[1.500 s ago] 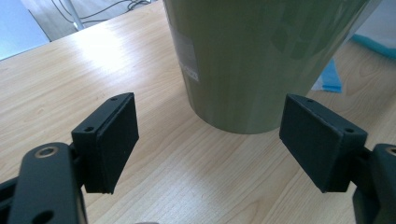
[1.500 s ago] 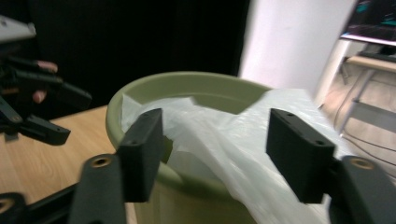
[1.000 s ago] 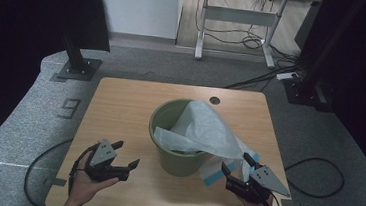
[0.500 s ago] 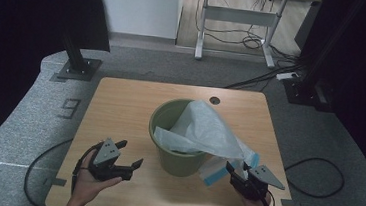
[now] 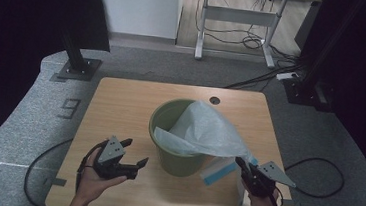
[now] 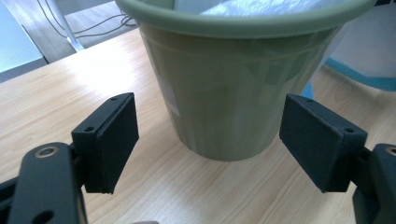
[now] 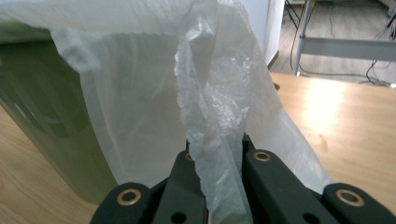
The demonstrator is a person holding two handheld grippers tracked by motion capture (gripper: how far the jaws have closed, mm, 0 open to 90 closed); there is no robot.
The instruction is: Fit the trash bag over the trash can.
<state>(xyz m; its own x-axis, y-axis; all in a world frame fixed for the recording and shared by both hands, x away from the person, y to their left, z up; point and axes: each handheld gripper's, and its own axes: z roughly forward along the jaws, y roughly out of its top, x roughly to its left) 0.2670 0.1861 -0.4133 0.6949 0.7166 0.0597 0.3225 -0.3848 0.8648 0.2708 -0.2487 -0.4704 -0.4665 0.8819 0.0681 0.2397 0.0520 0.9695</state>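
Observation:
A green bucket [image 5: 176, 155] stands upright near the middle of the wooden table [image 5: 126, 103]. A thin white plastic bag [image 5: 208, 130] spills out of it and stretches toward the front right. My right gripper [image 5: 243, 167] is shut on the bag's edge; in the right gripper view the bag [image 7: 215, 107] rises bunched from between the closed jaws, with the bucket [image 7: 42, 107] at the left. My left gripper [image 5: 134, 154] is open at the front left of the bucket. Ahead of its spread jaws, the bucket [image 6: 233, 88] stands untouched.
A pale sheet with a blue stripe [image 5: 217, 170] lies on the table by the bucket's right side. A small round hole [image 5: 215, 100] marks the table's far edge. A desk frame with cables [image 5: 237, 32] stands on the floor beyond.
My right gripper has drawn back toward the table's front edge with the bag, pulling it tauter. The left gripper has shifted only slightly.

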